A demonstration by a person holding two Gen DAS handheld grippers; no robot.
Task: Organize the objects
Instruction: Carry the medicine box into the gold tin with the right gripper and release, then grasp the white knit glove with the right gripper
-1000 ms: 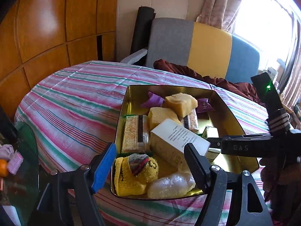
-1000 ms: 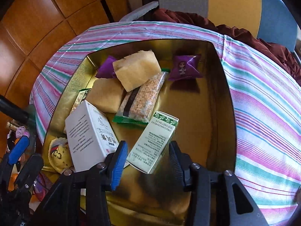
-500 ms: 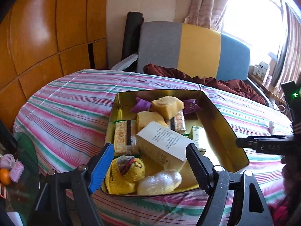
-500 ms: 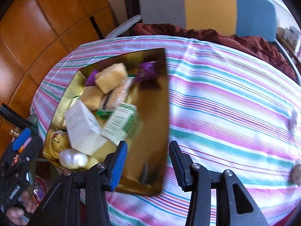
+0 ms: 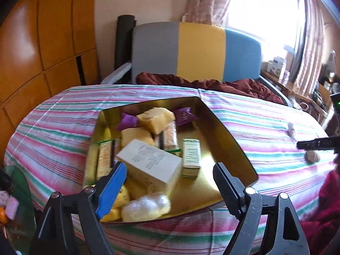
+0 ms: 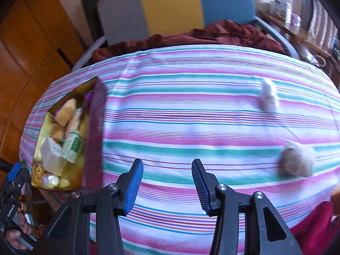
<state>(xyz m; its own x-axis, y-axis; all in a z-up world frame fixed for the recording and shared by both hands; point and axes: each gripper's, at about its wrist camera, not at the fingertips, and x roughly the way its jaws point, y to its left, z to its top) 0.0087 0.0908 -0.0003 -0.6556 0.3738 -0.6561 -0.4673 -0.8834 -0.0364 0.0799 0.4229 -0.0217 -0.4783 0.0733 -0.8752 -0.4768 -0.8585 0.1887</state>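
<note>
Both grippers' fingers (image 6: 136,182) are opening, empty, beside the gold tin (image 5: 231,148).

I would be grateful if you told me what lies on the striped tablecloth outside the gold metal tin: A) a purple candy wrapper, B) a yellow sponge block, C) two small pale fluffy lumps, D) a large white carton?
C: two small pale fluffy lumps lie on the bare striped tablecloth, well to the right of the gold metal tin; the wrappers, cartons and sponge blocks all sit inside the tin.
</note>
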